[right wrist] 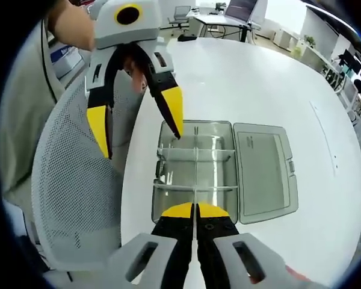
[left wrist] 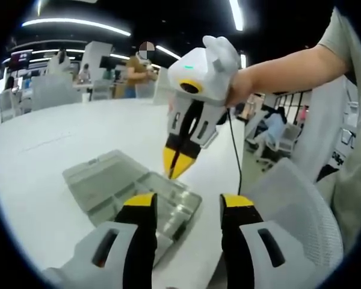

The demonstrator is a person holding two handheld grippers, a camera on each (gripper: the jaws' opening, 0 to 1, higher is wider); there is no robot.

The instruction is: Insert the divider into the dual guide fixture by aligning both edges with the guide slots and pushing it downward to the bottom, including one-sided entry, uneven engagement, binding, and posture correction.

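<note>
A clear plastic compartment box [left wrist: 117,180] [right wrist: 174,171] lies on the white table with its lid [right wrist: 265,168] folded open flat beside it. My right gripper [right wrist: 196,210] [left wrist: 177,165] is shut, tips pointing down just above the box's near compartments. A thin clear divider [right wrist: 195,174] shows edge-on as a line running out from between its jaws over the box. My left gripper [left wrist: 189,201] [right wrist: 138,120] hovers open above the box's edge, with nothing between its fingers.
The round white table [left wrist: 60,138] [right wrist: 253,78] has bare room around the box. A white mesh chair [left wrist: 301,211] [right wrist: 78,198] stands against the table edge by the box. A person's arm [left wrist: 289,66] holds the right gripper. Desks and people are far behind.
</note>
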